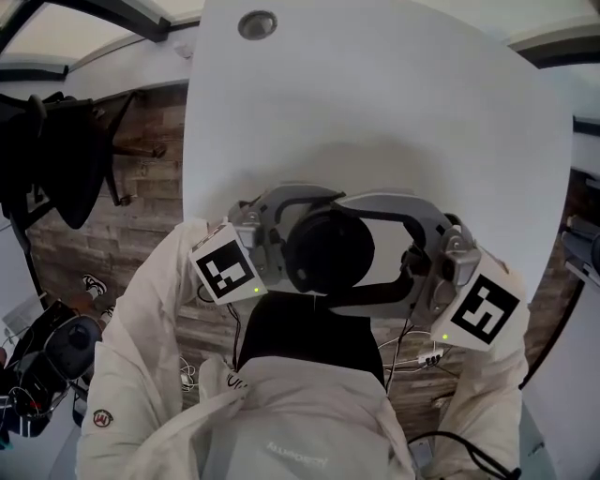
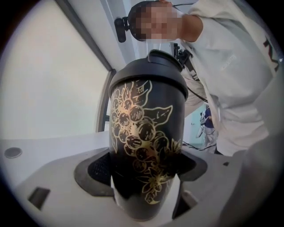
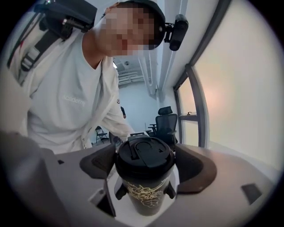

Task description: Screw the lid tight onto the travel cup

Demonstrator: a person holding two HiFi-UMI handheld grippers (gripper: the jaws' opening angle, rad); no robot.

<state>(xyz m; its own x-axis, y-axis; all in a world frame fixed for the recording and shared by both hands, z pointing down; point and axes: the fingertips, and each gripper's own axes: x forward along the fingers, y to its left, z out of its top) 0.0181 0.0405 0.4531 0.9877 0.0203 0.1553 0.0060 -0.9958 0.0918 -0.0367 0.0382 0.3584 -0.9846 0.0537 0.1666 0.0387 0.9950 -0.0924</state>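
Observation:
The travel cup (image 2: 142,146) is black with a gold flower print, and its black lid (image 3: 144,155) sits on top. The cup is held in the air above the near edge of the white table (image 1: 375,112). My left gripper (image 2: 144,175) is shut on the lower body of the cup, pads against both sides. From the other side, my right gripper (image 3: 146,165) has its pads against the lid's rim. From above, the lid (image 1: 328,251) shows as a dark disc between the left gripper (image 1: 279,239) and the right gripper (image 1: 398,251).
A round cable grommet (image 1: 257,24) sits near the table's far edge. A black office chair (image 1: 56,159) stands on the left over wood-look flooring. The person's white jacket (image 1: 281,422) fills the bottom of the head view. Windows and another chair (image 3: 166,122) lie behind.

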